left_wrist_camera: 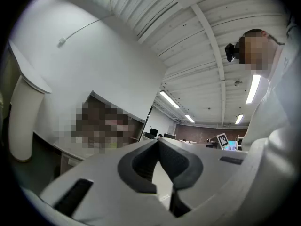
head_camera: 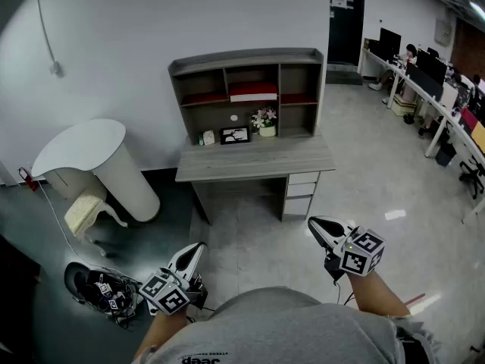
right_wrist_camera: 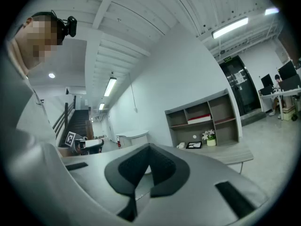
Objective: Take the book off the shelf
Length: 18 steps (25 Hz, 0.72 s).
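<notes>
The shelf (head_camera: 303,67) stands on the desk (head_camera: 254,164). The book (head_camera: 253,91) lies flat in the upper middle compartment, well apart from both grippers. The left gripper (head_camera: 195,250) and right gripper (head_camera: 317,224) have their jaws together, holding nothing.

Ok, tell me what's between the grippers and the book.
Nothing visible. Only floor separates the left gripper and right gripper from the desk, and the book lies in the open middle compartment of the shelf, above the flowers.

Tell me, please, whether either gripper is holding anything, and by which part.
Nothing is held: the left gripper and right gripper are both shut and empty, and the book lies on the shelf, untouched.
</notes>
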Each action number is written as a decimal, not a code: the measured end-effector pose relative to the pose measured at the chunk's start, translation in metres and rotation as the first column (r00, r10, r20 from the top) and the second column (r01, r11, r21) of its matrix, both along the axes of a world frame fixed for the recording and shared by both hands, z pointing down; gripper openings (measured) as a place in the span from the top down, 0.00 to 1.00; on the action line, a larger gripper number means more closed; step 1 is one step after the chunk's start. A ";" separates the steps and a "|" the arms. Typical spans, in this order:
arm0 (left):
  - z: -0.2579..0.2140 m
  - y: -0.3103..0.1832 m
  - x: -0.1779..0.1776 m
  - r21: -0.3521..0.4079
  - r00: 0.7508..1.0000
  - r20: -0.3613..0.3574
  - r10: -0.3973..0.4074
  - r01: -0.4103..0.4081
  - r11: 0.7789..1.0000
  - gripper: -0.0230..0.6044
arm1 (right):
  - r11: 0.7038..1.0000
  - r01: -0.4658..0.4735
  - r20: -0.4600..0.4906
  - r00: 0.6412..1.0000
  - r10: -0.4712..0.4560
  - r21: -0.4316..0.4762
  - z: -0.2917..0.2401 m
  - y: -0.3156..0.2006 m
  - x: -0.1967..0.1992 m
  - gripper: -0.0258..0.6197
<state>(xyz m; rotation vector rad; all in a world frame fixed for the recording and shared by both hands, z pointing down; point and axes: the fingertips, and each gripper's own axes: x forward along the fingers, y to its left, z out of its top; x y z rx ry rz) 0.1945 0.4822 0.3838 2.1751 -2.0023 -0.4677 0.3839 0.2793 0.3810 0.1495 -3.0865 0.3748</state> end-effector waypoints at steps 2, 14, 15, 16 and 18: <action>0.001 0.000 0.001 -0.001 1.000 -0.003 0.002 -0.002 1.000 0.94 | 1.000 0.000 0.002 1.000 0.000 0.006 -0.001 0.000 0.002 0.96; 0.000 -0.013 0.017 -0.007 1.000 0.002 0.015 -0.015 1.000 0.94 | 1.000 0.000 0.002 1.000 0.000 -0.002 0.002 -0.008 0.016 0.96; 0.001 -0.014 0.019 -0.008 1.000 0.001 0.013 -0.013 1.000 0.94 | 1.000 0.002 0.003 1.000 -0.002 -0.007 0.003 -0.009 0.018 0.96; 0.001 -0.016 0.021 -0.008 1.000 0.000 0.011 -0.011 1.000 0.94 | 1.000 0.004 0.003 1.000 -0.004 -0.012 0.003 -0.011 0.020 0.96; 0.002 -0.021 0.027 -0.008 1.000 0.001 0.009 -0.009 1.000 0.94 | 1.000 0.011 0.001 1.000 -0.010 -0.013 0.005 -0.015 0.026 0.96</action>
